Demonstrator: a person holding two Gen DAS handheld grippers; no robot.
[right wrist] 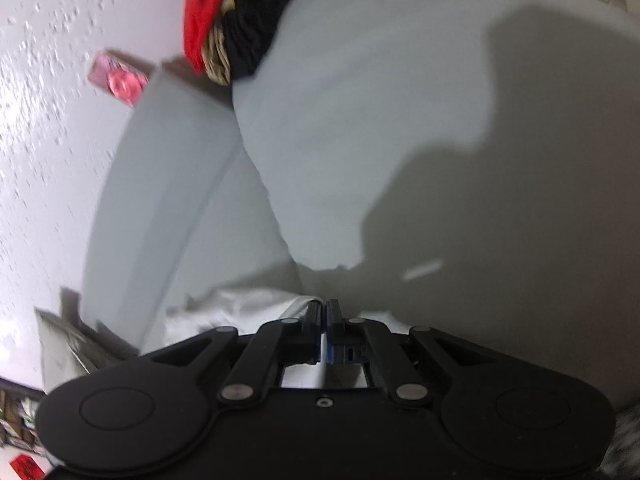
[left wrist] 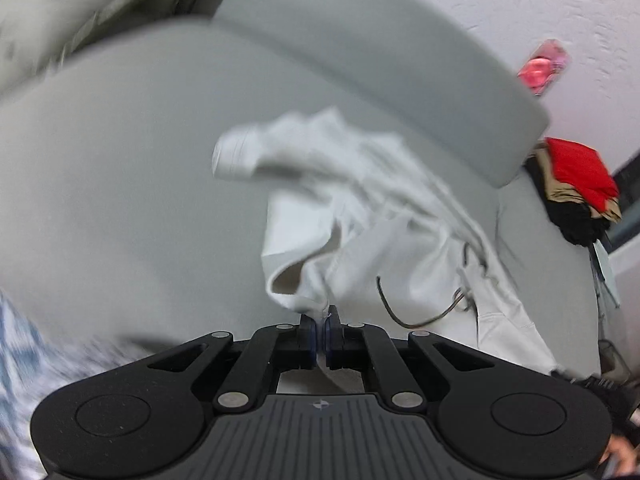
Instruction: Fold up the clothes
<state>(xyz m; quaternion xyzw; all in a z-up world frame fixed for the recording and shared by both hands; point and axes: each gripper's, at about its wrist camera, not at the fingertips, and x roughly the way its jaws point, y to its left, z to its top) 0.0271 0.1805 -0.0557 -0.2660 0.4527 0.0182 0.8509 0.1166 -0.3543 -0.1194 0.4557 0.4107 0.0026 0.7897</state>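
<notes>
Both fisheye views are motion-blurred and bowed at the edges; a large soft shadow [right wrist: 500, 200] darkens the right-wrist view.

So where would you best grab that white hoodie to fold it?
By its edges. The white hoodie hangs crumpled over the grey bed, so a hem gives the thinnest layer to pinch. The left gripper already clamps a lower edge from the near side; the right gripper pinches white fabric likewise.

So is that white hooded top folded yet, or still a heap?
Still a heap: the white hooded top hangs bunched and creased, one cuffed sleeve sticking out and its drawstring dangling, over the grey cushion.
</notes>
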